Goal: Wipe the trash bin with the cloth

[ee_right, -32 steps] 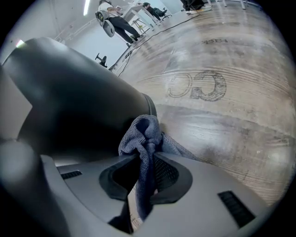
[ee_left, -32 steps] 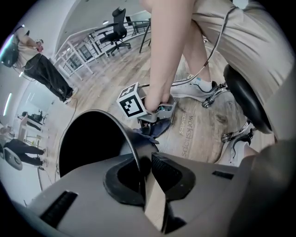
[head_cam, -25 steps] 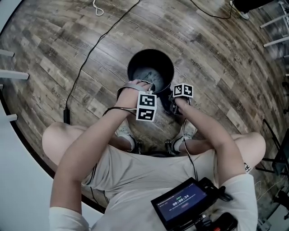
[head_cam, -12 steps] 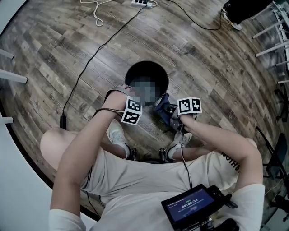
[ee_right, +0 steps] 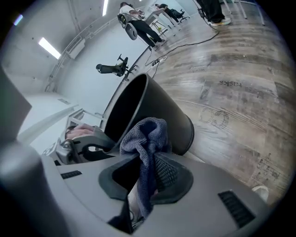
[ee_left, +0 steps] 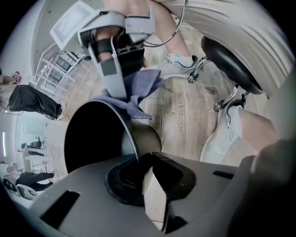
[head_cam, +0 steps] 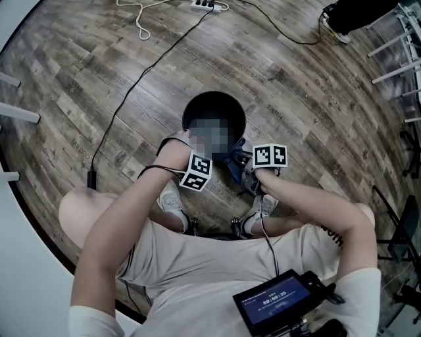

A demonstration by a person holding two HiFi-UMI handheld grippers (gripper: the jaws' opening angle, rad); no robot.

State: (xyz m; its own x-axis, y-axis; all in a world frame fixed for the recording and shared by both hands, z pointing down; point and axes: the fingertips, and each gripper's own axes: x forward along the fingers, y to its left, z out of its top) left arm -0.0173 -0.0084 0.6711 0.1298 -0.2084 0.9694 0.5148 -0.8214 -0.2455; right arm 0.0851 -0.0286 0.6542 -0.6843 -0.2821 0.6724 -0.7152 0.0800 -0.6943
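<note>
A black round trash bin (head_cam: 197,108) stands on the wood floor just ahead of the person's feet. My left gripper (head_cam: 189,138) points steeply down at the bin's near-left rim. Its jaws have just been closing, and in the left gripper view the left gripper (ee_left: 145,162) stands shut on the thin rim of the bin (ee_left: 97,139). My right gripper (head_cam: 241,162) is shut on a bunched blue cloth (head_cam: 231,160). In the right gripper view the cloth (ee_right: 145,134) bulges from the right gripper (ee_right: 145,172) against the outer wall of the bin (ee_right: 162,111) near its rim.
A black cable (head_cam: 131,79) runs across the floor to a power strip (head_cam: 204,4) beyond the bin. The person's shoes (head_cam: 172,197) and a stool base (ee_left: 231,60) lie close behind the bin. A screen device (head_cam: 273,303) hangs at the person's chest. Furniture legs (head_cam: 395,66) stand far right.
The right gripper has lifted the cloth up along the bin's near side. The left gripper has rolled and shifted slightly at the rim, and its jaws now sit on the rim.
</note>
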